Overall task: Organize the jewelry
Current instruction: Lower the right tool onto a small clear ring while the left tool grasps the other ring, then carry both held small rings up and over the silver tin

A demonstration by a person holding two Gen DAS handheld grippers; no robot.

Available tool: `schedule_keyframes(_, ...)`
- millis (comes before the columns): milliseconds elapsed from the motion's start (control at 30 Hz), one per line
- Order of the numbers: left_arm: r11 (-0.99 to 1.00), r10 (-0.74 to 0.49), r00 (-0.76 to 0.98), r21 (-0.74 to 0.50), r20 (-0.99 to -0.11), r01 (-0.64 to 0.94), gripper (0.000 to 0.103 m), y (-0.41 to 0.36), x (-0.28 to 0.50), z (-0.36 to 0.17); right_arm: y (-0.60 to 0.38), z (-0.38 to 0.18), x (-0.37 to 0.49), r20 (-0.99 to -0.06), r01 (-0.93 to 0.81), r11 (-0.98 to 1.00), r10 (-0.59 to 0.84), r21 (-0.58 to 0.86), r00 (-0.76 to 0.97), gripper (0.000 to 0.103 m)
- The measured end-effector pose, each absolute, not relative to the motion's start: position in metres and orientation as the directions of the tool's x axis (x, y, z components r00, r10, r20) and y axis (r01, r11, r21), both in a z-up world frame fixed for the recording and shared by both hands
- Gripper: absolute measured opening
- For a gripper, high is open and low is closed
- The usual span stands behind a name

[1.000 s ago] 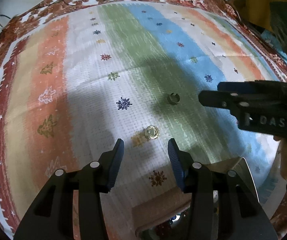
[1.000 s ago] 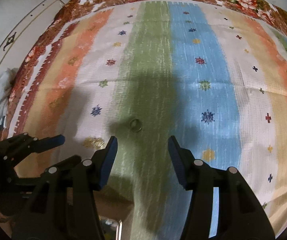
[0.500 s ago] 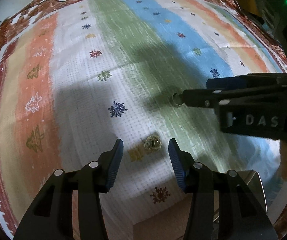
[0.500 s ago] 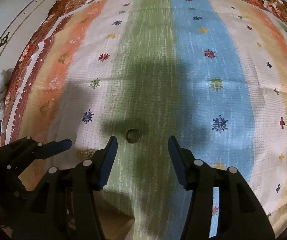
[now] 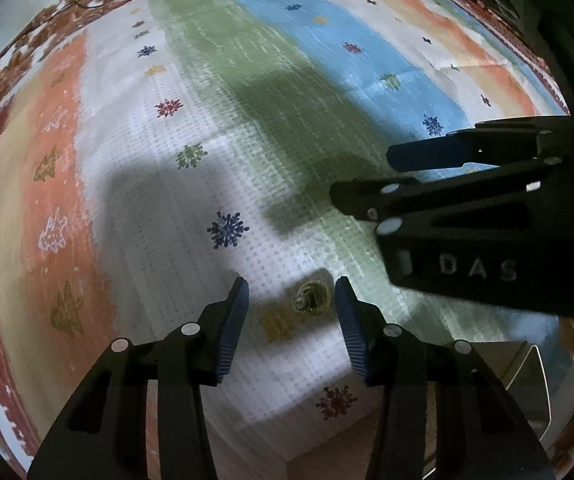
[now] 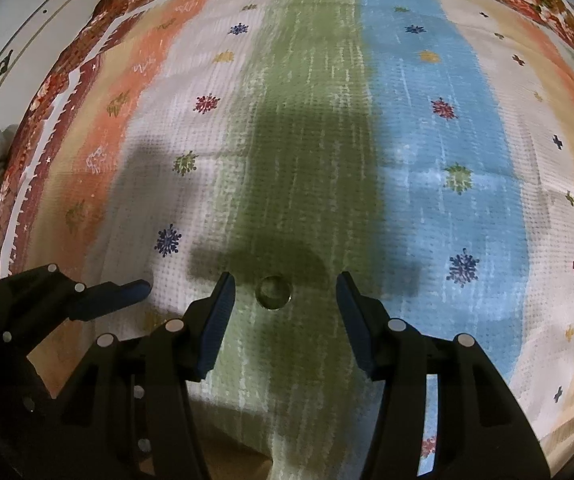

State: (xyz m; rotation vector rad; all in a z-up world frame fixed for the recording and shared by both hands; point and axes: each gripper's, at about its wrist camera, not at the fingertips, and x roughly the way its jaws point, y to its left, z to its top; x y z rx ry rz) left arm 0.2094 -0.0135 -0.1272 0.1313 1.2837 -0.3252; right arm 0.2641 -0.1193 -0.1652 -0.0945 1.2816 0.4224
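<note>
A small gold ornament (image 5: 310,299), round with a knob at its centre, lies flat on a striped woven cloth (image 5: 191,208), on the pale band just beside the green stripe. It sits between the two blue-padded fingers of the left claw (image 5: 290,299), which are spread wide apart and do not touch it. A plain ring (image 6: 273,293) lies flat on the green stripe nearby, between the spread fingers of the right claw (image 6: 283,294), also untouched. In the left wrist view the right claw (image 5: 367,176) reaches in from the right side, black with the letters DAS on its body. The cloth covers the tabletop and carries bands of orange, white, green and blue, dotted with small snowflake motifs, inside a red floral border (image 6: 87,36).
</note>
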Motion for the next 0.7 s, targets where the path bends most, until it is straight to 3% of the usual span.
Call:
schedule_keyframes(200, 0.937, -0.152, 0.226, -0.067, -0.962, 0.343, 0.038, -0.018, 0.213, -0.133, -0.117, -0.174, 0.265, -0.948, -0.364, 0.920, 0.237, 0.149, 0.212, 0.045)
schedule_keyframes(333, 0.937, -0.132, 0.224, -0.048, -0.966, 0.347, 0.030, -0.019, 0.215, -0.136, -0.117, -0.175, 0.266, -0.948, -0.362, 0.921, 0.235, 0.146, 0.215, 0.025)
schedule_keyframes(500, 0.937, -0.123, 0.231, -0.036, -0.965, 0.348, 0.015, -0.016, 0.214, -0.139, -0.116, -0.176, 0.264, -0.949, -0.377, 0.915, 0.235, 0.143, 0.211, 0.021)
schedule_keyframes(700, 0.942, -0.145, 0.232, -0.063, -0.962, 0.331, 0.014, -0.008, 0.213, -0.138, -0.116, -0.173, 0.263, -0.945, -0.384, 0.908, 0.261, 0.170, 0.198, 0.021)
